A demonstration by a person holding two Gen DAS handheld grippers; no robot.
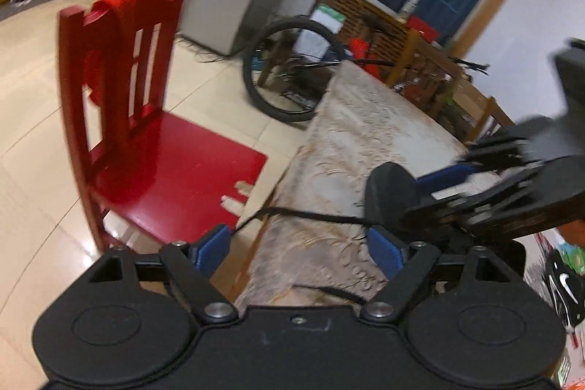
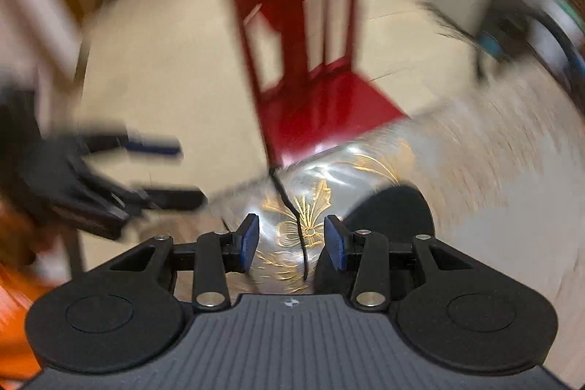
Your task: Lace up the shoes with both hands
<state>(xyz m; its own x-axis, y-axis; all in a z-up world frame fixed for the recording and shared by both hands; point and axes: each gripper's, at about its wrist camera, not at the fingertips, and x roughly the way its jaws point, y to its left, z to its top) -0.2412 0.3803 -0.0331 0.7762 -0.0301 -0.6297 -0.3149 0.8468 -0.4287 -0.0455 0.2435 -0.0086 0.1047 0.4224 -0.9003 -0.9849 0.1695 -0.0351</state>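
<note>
Lace [image 1: 310, 215], black and thin, crosses the patterned counter [image 1: 351, 134] ahead of the left hand-held gripper [image 1: 298, 247], whose blue pads stand wide apart and hold nothing. In the right wrist view a strand runs between the parted pads of the right hand-held gripper [image 2: 291, 240], touching neither. A shoe [image 1: 565, 291] with a white Nike swoosh sits right of the left gripper. Beyond the counter's left edge stands a red chair [image 1: 146, 119] on open tiled floor [image 1: 36, 170].
</note>
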